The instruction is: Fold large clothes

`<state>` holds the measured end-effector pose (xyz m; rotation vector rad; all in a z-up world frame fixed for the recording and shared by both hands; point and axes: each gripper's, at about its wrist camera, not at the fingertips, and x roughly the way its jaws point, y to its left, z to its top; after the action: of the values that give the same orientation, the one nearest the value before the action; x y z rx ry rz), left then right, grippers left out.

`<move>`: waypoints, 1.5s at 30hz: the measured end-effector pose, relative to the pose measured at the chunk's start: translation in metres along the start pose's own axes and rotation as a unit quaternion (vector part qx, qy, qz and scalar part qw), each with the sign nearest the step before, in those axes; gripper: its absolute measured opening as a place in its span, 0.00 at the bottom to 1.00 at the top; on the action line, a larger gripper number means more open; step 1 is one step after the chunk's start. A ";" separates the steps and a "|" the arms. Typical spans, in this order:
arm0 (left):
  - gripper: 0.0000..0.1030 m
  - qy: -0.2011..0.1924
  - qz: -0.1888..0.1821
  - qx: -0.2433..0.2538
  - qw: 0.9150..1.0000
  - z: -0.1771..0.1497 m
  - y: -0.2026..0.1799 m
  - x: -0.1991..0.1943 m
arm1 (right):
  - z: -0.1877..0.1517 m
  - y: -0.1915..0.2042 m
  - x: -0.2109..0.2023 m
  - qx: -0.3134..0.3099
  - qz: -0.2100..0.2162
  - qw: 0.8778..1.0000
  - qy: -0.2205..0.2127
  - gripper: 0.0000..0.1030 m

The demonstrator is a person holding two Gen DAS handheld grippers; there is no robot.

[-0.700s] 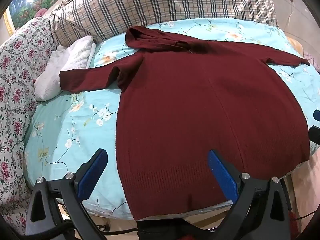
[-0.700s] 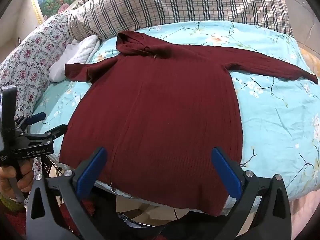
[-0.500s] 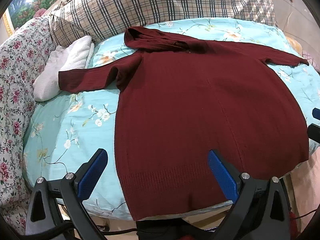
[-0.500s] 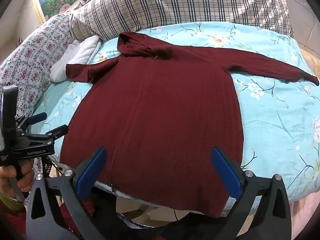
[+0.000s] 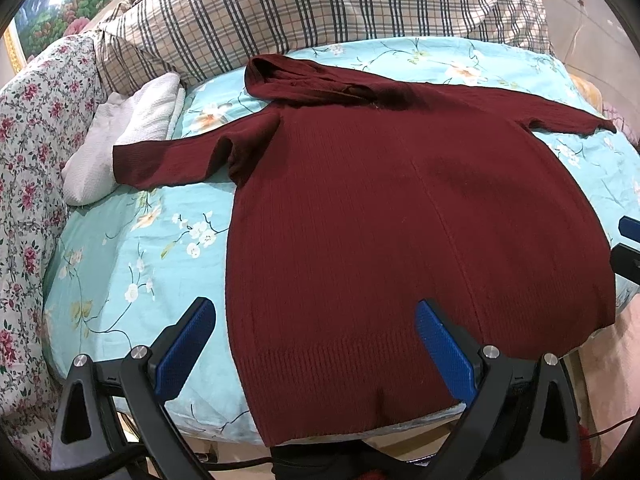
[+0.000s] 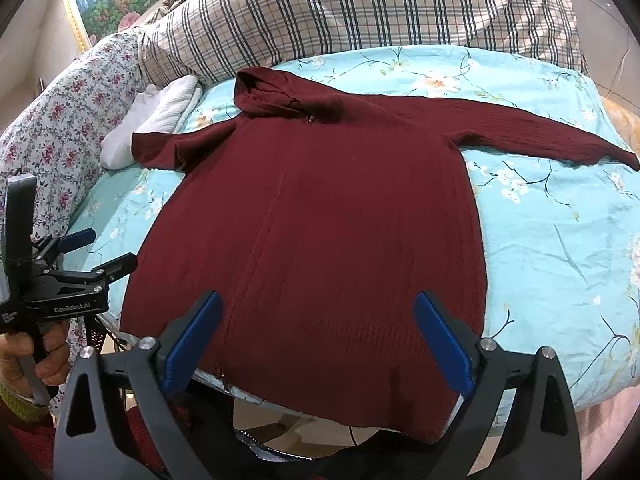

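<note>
1. Fingers: both pairs of blue pads stand wide apart and hold nothing. The left gripper [image 5: 314, 346] hovers over the hem on the left side; the right gripper [image 6: 318, 338] hovers over the hem on the right side.
2. Garment position: the dark red ribbed-knit hooded sweater [image 5: 400, 216] lies flat on the turquoise floral bedsheet [image 5: 120, 264], hem nearest and partly over the bed edge, hood farthest, both sleeves spread outward.
3. Judged step: approach for the first fold.
4. Recommended method: pinch only the knit, not the sheet beneath; grip matching points on each side so the fold line stays straight; lift evenly.
5. Far items: a white textured towel [image 5: 120, 148] touches the left cuff; a beige plaid quilt [image 5: 320, 16] lies beyond the hood. Keep the sleeve clear of both.
</note>
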<state>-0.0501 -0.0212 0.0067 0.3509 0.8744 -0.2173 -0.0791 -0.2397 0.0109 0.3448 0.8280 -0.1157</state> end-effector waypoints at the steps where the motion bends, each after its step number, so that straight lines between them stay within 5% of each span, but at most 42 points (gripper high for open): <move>1: 0.97 -0.001 -0.001 0.000 1.000 0.000 0.000 0.000 | 0.000 0.000 0.000 0.002 0.002 1.000 -0.001 0.93; 45: 0.98 0.000 -0.029 -0.011 1.000 0.020 0.002 0.020 | 0.012 -0.009 0.009 0.029 0.035 0.999 -0.002 0.90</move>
<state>-0.0230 -0.0283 0.0028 0.3049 0.8870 -0.2620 -0.0672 -0.2517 0.0094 0.4274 0.8094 -0.0751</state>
